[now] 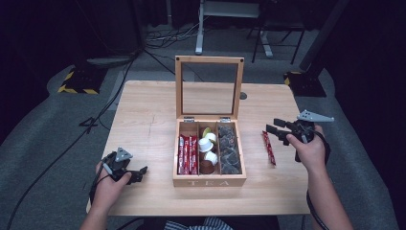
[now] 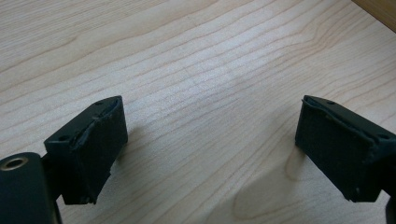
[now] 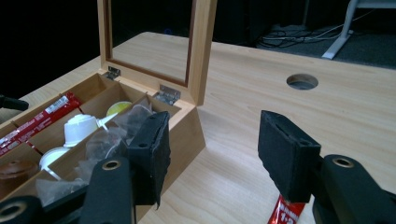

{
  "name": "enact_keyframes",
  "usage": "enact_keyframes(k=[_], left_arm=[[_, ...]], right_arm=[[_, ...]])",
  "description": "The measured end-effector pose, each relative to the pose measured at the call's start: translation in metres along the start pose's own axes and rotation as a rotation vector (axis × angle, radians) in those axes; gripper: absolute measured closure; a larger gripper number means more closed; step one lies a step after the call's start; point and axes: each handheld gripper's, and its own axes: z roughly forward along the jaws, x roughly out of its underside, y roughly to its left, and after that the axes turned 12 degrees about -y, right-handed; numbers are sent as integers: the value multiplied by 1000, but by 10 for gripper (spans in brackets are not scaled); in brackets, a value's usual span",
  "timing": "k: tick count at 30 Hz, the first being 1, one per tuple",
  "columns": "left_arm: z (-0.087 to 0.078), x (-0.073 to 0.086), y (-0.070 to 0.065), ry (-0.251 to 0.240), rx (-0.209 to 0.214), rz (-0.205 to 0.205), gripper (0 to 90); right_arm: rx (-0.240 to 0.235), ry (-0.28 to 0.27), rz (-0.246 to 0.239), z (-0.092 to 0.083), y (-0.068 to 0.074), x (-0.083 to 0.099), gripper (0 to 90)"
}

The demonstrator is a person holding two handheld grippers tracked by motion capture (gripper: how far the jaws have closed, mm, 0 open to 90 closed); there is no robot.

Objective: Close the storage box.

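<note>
box: light wooden tea box with upright glass-paned lid, table centre; left compartment holds red packets, so the loose one likely belongs there.
item: slim red stick packet, flat on the table right of the box, beneath the right gripper.
right gripper: jaws well apart, empty.
left gripper: near left, wide open, empty, idle.

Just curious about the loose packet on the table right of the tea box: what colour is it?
Red, with small white lettering. The packet shows best in the high view.
</note>
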Motion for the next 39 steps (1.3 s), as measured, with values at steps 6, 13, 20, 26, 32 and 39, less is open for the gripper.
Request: enact_keyframes(k=[6,13,20,26,32,39], left_arm=[[0,0,0,4,1,-1,92],[0,0,0,4,1,-1,91],[0,0,-1,4,-6,-7,91],[1,-1,-1,3,-20,-11,84],[2,-1,-1,5,-21,-17,77],[2,-1,-1,6,-33,-18,66]], right_arm=[[-5,-13,-34,7,3,-25,442],[-10,-33,-54,17,5,-48,442],[-16,-45,-85,29,7,-69,441],[-28,-80,-96,42,7,-85,443],[-34,-66,-143,61,11,-100,444],[-47,-67,-165,78,15,-111,440]])
